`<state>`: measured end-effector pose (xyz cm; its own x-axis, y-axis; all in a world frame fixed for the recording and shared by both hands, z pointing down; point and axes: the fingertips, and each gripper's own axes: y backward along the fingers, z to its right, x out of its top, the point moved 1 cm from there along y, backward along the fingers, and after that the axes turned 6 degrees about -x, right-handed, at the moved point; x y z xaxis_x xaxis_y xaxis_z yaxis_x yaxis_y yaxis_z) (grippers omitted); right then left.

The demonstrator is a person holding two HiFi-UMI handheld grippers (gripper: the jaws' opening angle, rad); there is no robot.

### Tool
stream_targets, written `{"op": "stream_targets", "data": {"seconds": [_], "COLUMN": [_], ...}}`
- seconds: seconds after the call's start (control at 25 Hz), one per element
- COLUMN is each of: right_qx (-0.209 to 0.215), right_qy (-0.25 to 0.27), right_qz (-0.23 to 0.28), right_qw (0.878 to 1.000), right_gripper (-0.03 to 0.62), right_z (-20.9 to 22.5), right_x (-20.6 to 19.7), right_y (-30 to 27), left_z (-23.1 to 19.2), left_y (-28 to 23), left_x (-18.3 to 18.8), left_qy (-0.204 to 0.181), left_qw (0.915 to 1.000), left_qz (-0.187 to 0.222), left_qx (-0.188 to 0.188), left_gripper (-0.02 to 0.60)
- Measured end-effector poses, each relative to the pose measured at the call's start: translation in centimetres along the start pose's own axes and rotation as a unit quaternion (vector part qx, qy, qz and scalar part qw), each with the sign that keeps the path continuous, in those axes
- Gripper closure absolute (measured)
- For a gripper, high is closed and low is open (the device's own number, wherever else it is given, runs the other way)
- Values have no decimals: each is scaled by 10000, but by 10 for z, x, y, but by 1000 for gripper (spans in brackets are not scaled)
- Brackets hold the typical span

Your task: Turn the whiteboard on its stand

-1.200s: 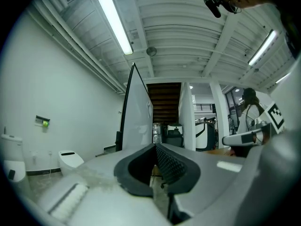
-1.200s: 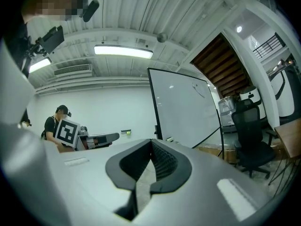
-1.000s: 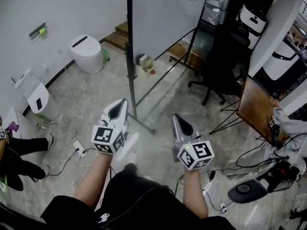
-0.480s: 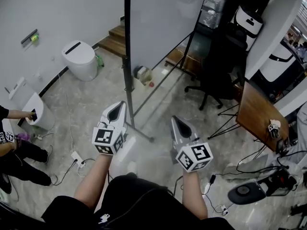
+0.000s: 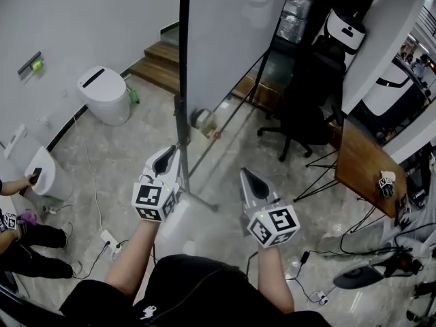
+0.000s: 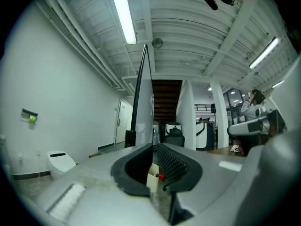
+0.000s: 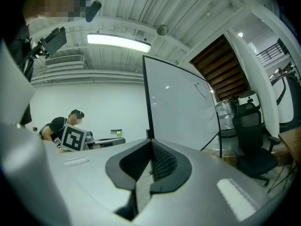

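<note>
left claw (image 5: 166, 155) just easing open, empty, right claw (image 5: 246, 174) clenched — whiteboard (image 5: 225, 39) upright, dark-framed.

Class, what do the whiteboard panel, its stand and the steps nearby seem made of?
Whiteboard panel: smooth white, slightly glossy, probably coated board. Stand: thin straight black bars, likely painted metal. Steps: warm brown treads, probably wood or wood-look.

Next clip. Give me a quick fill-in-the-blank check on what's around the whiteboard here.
In the head view, the whiteboard has a ___ frame.
The white toilet stands to its ___.
The black office ___ stands to its right.
Missing words: black; left; chair.
</note>
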<state>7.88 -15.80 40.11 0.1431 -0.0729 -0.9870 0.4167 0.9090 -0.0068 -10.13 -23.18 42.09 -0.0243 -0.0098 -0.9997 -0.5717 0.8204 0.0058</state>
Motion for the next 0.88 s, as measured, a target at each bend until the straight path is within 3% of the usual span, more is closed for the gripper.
{"op": "stream_targets", "data": {"seconds": [0.24, 0.64, 0.88], "right_qx": [-118, -278, -219], "right_qy": [6, -32, -47], "right_qz": [-30, -50, -111], "right_qw": [9999, 9996, 9997], "right_gripper": [586, 586, 586], "right_z": [-4, -5, 0], "right_x": [-3, -7, -10], "right_y": [-29, -68, -86], "left_z": [-30, -75, -96], "left_y": [-26, -72, -97], "left_x": [-1, -8, -9], "left_qy": [-96, -316, -350], "left_qw": [9998, 9990, 9991], "left_qz": [-43, -237, -230], "left_qx": [-139, -197, -101], "left_gripper": [515, 377, 358]}}
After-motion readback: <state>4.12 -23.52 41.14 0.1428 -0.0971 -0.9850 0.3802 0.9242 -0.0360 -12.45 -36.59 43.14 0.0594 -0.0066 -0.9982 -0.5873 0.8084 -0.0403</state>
